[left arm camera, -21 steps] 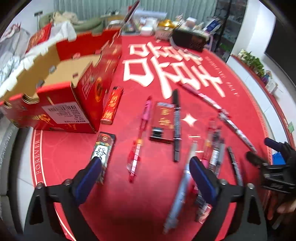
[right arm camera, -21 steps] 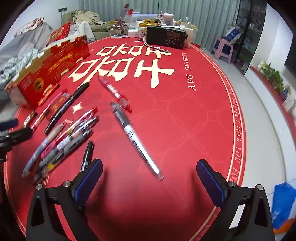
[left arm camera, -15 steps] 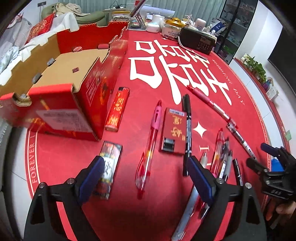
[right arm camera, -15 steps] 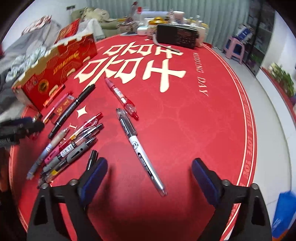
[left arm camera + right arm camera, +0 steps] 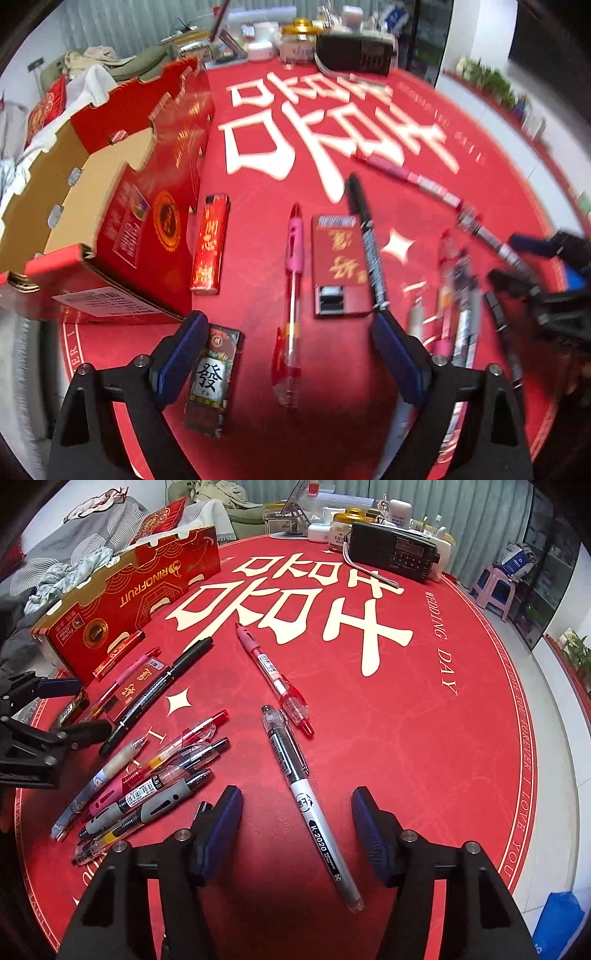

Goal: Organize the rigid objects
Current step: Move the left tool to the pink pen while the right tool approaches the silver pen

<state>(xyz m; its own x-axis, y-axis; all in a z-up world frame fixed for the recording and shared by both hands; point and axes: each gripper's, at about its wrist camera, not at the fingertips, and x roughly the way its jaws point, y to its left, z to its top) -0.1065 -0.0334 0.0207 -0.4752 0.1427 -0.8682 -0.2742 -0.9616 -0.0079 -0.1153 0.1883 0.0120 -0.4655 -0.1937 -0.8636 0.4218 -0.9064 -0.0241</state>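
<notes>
We judge the sorting barely begun: the open red cardboard fruit box at the left edge of the round red table mat shows only bare brown board inside as far as we can see, and every small thing lies outside it. Our left gripper hangs with its jaws wide and empty above the near edge, a clear pen with a pink grip lying between its blue pads but untouched, a dark printed lighter just beside the left pad. A red lighter lies against the box wall, a flat red case with gold lettering next to the pink pen, and a long black marker along its far side. Our right gripper also stands open and empty, over a black-and-white gel pen; a red gel pen lies beyond, and a loose cluster of pens to its left. All of it remains to be gathered.
</notes>
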